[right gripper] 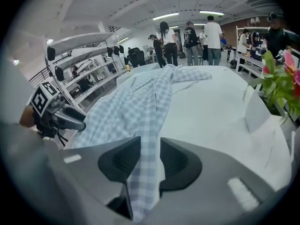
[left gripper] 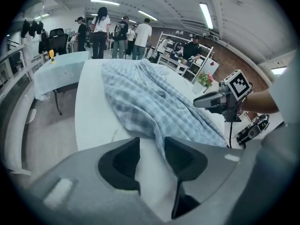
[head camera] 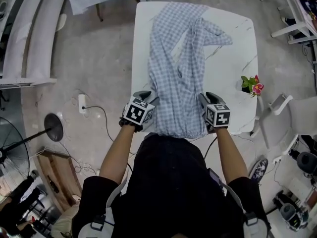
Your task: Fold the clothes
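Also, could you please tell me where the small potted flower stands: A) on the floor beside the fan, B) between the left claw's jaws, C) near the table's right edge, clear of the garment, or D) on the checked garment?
C: the potted flower stands on the white table near its right edge, apart from the checked garment.

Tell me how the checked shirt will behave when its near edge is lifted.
Probably floppy: the shirt lies in soft folds on the table. Likely light, since the cloth looks thin. It may drag and bunch rather than slide flat.
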Action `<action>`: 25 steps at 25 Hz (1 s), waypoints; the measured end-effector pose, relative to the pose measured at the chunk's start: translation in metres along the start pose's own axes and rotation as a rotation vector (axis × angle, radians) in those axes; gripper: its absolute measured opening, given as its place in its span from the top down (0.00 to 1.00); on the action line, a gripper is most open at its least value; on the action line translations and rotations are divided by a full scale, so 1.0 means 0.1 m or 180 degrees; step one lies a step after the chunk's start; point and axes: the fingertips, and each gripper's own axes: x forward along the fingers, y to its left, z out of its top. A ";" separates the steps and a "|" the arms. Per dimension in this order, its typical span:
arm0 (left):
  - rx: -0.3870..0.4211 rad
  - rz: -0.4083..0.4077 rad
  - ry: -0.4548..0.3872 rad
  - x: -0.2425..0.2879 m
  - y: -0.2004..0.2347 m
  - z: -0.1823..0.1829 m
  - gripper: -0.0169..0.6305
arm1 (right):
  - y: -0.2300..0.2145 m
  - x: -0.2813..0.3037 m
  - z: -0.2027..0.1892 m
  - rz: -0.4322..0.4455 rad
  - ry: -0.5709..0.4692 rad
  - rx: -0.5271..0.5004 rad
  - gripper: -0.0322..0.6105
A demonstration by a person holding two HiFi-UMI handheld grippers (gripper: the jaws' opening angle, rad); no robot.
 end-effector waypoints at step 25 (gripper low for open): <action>-0.0018 0.0137 0.0162 0.18 0.02 -0.15 0.94 | -0.51 -0.08 -0.17 -0.0420 -0.0025 0.0051 0.94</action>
